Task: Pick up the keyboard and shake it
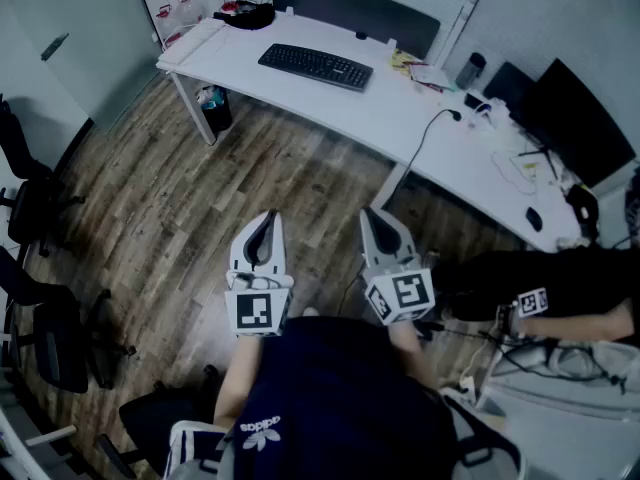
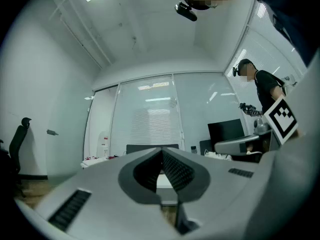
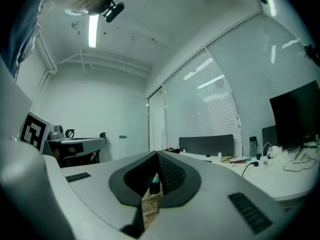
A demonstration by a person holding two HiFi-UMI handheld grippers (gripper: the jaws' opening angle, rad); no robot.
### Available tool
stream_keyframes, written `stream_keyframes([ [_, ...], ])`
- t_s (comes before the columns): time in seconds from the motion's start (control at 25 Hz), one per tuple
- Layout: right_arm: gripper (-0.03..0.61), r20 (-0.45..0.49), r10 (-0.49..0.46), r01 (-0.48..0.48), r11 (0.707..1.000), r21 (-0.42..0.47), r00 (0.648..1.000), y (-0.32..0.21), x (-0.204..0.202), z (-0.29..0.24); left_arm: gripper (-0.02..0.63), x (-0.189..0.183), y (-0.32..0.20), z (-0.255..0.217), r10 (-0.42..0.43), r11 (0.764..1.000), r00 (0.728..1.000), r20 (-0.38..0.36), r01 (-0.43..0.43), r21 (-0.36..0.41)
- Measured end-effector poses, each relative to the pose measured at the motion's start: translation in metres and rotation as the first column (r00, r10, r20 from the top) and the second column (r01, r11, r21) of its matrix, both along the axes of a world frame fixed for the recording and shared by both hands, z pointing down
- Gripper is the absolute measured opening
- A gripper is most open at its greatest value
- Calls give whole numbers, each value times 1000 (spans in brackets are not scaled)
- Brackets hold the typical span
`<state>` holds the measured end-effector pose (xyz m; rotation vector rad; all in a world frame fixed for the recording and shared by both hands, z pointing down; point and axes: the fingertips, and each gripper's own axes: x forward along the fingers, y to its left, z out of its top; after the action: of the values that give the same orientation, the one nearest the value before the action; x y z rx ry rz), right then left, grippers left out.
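A black keyboard (image 1: 315, 66) lies on the white desk (image 1: 400, 118) at the far side of the room in the head view. Both grippers hang over the wooden floor, well short of the desk. My left gripper (image 1: 262, 220) is shut with nothing in it. My right gripper (image 1: 376, 218) is shut too and holds nothing. In the left gripper view the left gripper (image 2: 162, 151) points level toward the desk and blinds. In the right gripper view the right gripper (image 3: 156, 156) points along the desk's edge.
A desk divider (image 1: 355, 8) stands behind the keyboard. A dark monitor (image 1: 580, 118), a cable (image 1: 425, 138) and small items sit at the desk's right. A bin (image 1: 213, 106) stands by the desk leg. Office chairs (image 1: 40, 268) line the left. Another person (image 2: 265, 91) stands at the right.
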<state>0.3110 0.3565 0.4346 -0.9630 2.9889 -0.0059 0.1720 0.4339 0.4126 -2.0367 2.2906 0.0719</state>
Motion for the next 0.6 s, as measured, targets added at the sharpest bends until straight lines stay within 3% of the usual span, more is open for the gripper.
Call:
stream_keyframes([
  [0.6, 5, -24, -35, 35, 999, 10, 999, 10, -6, 0, 5, -6, 8, 4, -3, 1000, 999, 47, 4, -22],
])
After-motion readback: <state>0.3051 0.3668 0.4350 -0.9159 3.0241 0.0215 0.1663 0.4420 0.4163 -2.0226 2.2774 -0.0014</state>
